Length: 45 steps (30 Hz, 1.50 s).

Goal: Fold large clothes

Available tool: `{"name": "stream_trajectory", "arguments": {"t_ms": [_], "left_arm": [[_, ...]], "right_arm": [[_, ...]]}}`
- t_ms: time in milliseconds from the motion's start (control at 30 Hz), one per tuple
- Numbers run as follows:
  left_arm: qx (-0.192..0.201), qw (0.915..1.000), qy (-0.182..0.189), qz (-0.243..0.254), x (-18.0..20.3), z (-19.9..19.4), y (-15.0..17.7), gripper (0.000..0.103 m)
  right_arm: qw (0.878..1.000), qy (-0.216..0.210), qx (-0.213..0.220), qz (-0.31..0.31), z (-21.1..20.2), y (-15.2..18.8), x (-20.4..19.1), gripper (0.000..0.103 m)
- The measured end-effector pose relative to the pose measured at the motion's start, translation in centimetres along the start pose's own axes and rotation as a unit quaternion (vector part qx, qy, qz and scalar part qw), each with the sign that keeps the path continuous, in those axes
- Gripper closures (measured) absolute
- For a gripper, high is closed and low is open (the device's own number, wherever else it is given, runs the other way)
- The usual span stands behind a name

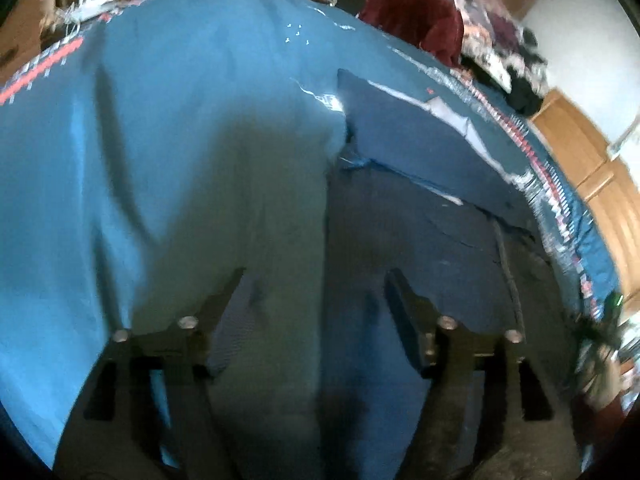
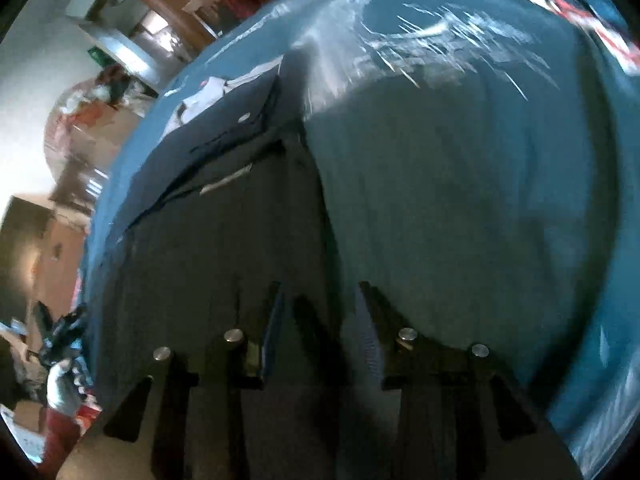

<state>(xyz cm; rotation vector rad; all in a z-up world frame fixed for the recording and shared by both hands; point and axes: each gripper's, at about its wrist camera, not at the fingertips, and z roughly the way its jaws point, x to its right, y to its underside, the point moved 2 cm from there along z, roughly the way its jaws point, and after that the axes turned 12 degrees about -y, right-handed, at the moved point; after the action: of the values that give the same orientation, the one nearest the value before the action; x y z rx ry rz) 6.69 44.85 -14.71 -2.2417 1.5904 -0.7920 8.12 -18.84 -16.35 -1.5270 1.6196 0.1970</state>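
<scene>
Navy cloth, a dark garment (image 1: 420, 216), lies spread on a teal bedcover (image 1: 180, 120) whose edge carries a red-and-white patterned border (image 1: 40, 68). In the left wrist view the garment fills the right half of the frame, its long straight edge running down the middle against the teal; a folded part with pale lining or a label shows at its far end. In the right wrist view the same garment (image 2: 208, 240) sits to the left, the bedcover (image 2: 460, 200) to the right.

The left gripper (image 1: 316, 274) hangs above that edge with its fingers spread wide and nothing between them. The right gripper (image 2: 318, 286) is also parted, somewhat less widely, and empty; it is poised over the same boundary between dark cloth and teal. Both pictures are smeared by motion, so whether either fingertip touches fabric cannot be told.

The likely step is taking hold of the garment's side edge to turn it over. The main hazard is pinching the bedcover along with the garment, since the two lie flush and the seam line is dim in shadow. A grasp on only the top layer could also let the lower layer slide and wrinkle. A pile of maroon clothing (image 1: 416, 16) sits at the far corner, well apart from the work.
</scene>
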Motion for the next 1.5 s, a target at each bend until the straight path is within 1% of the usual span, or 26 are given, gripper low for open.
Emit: {"name": "stream_trajectory", "arguments": {"t_ms": [67, 200, 267, 333, 367, 467, 500, 600, 700, 800, 833, 933, 1000, 1133, 1267, 1300, 1333, 1400, 1500], "left_arm": [[-0.003, 1.0, 0.005, -0.007, 0.0, 0.0, 0.5, 0.03], [-0.017, 0.9996, 0.023, 0.008, 0.3, -1.5, 1.7, 0.03], [-0.03, 0.999, 0.03, 0.016, 0.0, -2.0, 2.6, 0.03], [-0.043, 0.9982, 0.041, 0.008, -0.9, -2.3, 3.6, 0.031], [-0.047, 0.9975, 0.054, 0.001, -1.4, -2.5, 4.1, 0.032], [-0.05, 0.9951, 0.082, -0.021, -2.7, -3.7, 5.1, 0.032], [-0.051, 0.9941, 0.091, -0.029, -3.0, -3.9, 5.2, 0.032], [-0.055, 0.9929, 0.099, -0.037, -3.1, -4.2, 5.8, 0.032], [-0.057, 0.9926, 0.101, -0.035, -2.8, -4.3, 6.7, 0.032], [-0.06, 0.9926, 0.102, -0.027, -2.5, -4.4, 7.2, 0.031], [-0.061, 0.9927, 0.102, -0.024, -2.6, -4.4, 7.3, 0.031], [-0.065, 0.9928, 0.1, -0.012, -2.6, -4.4, 7.8, 0.031], [-0.064, 0.9928, 0.1, -0.005, -2.8, -4.6, 8.1, 0.031], [-0.064, 0.9936, 0.092, 0.011, -2.3, -4.7, 8.6, 0.031], [-0.071, 0.9926, 0.079, 0.058, -0.8, -4.7, 9.2, 0.033], [-0.073, 0.9921, 0.078, 0.065, -0.7, -4.7, 9.3, 0.035], [-0.076, 0.9916, 0.075, 0.073, -0.6, -4.8, 9.5, 0.04], [-0.083, 0.9906, 0.064, 0.087, -0.4, -4.6, 10.0, 0.046], [-0.083, 0.9912, 0.04, 0.095, -0.5, -4.0, 10.2, 0.057]], "right_arm": [[0.999, -0.026, 0.007, 0.025, -1.4, 1.6, 0.8, 0.062], [0.997, -0.061, 0.003, 0.05, -2.8, 2.7, 1.4, 0.062], [0.996, -0.075, -0.01, 0.055, -3.4, 3.2, 1.9, 0.062], [0.993, -0.09, -0.029, 0.065, -3.5, 3.8, 2.4, 0.062], [0.992, -0.096, -0.044, 0.066, -3.4, 4.3, 2.4, 0.062], [0.99, -0.1, -0.078, 0.057, -3.0, 5.7, 1.9, 0.062], [0.99, -0.094, -0.091, 0.052, -2.8, 6.2, 1.7, 0.062], [0.99, -0.08, -0.11, 0.039, -2.1, 7.4, 1.2, 0.062], [0.991, -0.067, -0.116, 0.02, -1.3, 7.6, 0.3, 0.06], [0.99, -0.061, -0.123, -0.004, -0.7, 8.2, -1.0, 0.05], [0.99, -0.061, -0.127, -0.009, -0.4, 8.2, -1.3, 0.049], [0.986, -0.071, -0.147, -0.026, 0.7, 9.1, -2.5, 0.049], [0.986, -0.071, -0.146, -0.031, 0.9, 9.5, -2.7, 0.049], [0.986, -0.083, -0.142, -0.02, 1.2, 9.5, -2.5, 0.049], [0.985, -0.087, -0.145, -0.022, 1.2, 9.8, -2.7, 0.049], [0.985, -0.088, -0.146, -0.021, 1.1, 9.9, -2.7, 0.049], [0.985, -0.089, -0.145, -0.02, 1.2, 10.0, -2.8, 0.049], [0.986, -0.089, -0.142, -0.022, 1.2, 10.2, -2.7, 0.049], [0.988, -0.07, -0.136, -0.036, 1.5, 10.0, -2.8, 0.05]]}}
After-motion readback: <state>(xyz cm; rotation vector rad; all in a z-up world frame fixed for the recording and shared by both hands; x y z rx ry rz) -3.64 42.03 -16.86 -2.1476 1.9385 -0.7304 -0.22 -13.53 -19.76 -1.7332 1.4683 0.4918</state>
